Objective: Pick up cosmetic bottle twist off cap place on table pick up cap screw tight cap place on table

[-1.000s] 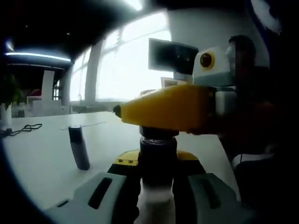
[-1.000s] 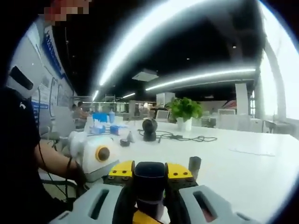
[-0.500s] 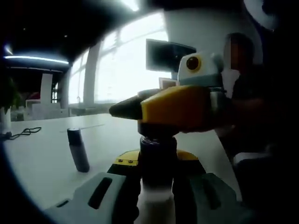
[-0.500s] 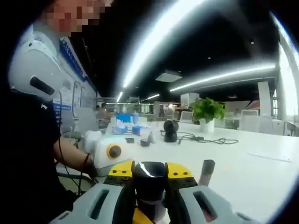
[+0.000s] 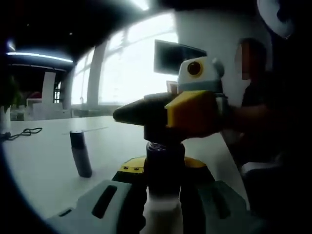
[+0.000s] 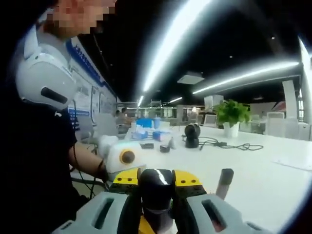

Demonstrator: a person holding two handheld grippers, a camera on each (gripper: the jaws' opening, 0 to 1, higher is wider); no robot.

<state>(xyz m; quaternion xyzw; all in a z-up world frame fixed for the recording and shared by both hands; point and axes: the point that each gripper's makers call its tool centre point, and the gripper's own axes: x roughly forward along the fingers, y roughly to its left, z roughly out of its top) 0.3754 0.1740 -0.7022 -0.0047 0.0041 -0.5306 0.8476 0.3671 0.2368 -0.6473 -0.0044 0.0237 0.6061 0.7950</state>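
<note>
Left tool (image 5: 163, 204): pinching the white cosmetic bottle (image 5: 161, 217), held upright above the white desk (image 5: 44, 165).
Right tool (image 6: 156, 207): clamped crosswise on the bottle's dark cap (image 6: 156, 187).
Dark cylinder (image 5: 80, 153): standing far left.

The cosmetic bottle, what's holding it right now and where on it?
The left gripper clamps the cosmetic bottle by its body; the right gripper clamps its black cap.

text: none legible | wall posters (image 6: 90, 95): print blurred, unreadable
</note>
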